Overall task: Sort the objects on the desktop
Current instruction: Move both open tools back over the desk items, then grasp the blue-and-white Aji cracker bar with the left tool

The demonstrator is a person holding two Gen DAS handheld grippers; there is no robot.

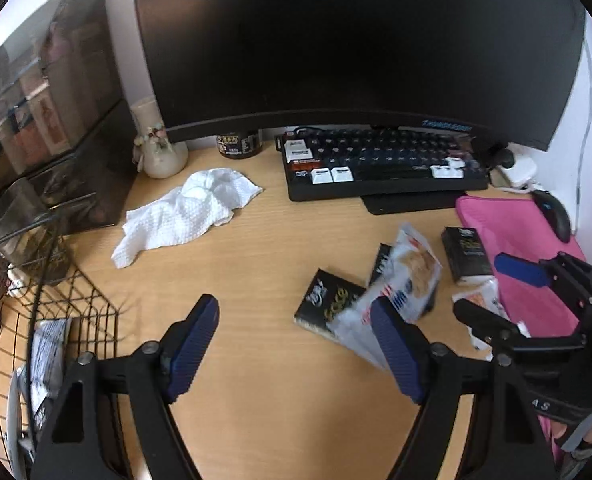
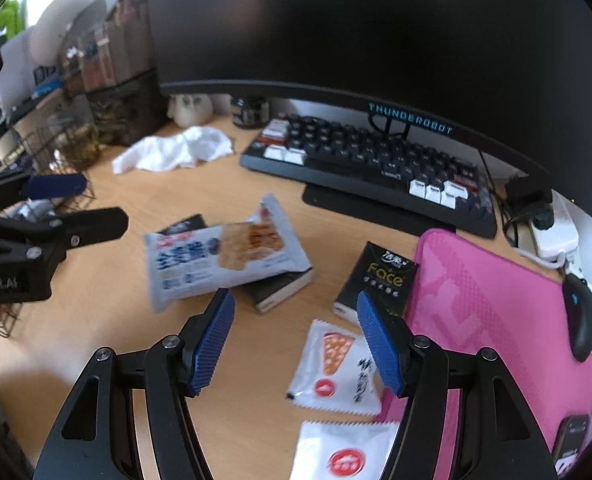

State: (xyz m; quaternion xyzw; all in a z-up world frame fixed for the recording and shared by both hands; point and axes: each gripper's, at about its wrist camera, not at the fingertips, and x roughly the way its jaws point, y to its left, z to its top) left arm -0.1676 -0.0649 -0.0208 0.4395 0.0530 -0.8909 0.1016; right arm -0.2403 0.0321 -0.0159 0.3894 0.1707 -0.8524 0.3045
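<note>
Both grippers hover with fingers apart, gripping nothing: the left gripper (image 1: 296, 344) over bare worktop (image 1: 256, 248), the right gripper (image 2: 296, 344) above a sachet (image 2: 336, 368). The right fingers are spreading. A biscuit packet (image 2: 224, 260) lies just ahead, atop a black box (image 2: 280, 286).

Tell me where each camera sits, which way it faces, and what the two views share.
Left wrist: on the left gripper, looking down at the desk toward the monitor; right gripper intrudes at right.
Right wrist: on the right gripper, above snack packets; left gripper shows at left.
Shared: keyboard, white cloth, pink mat.

Wire basket (image 1: 76, 320) — edge-cropped, contents blurred
</note>
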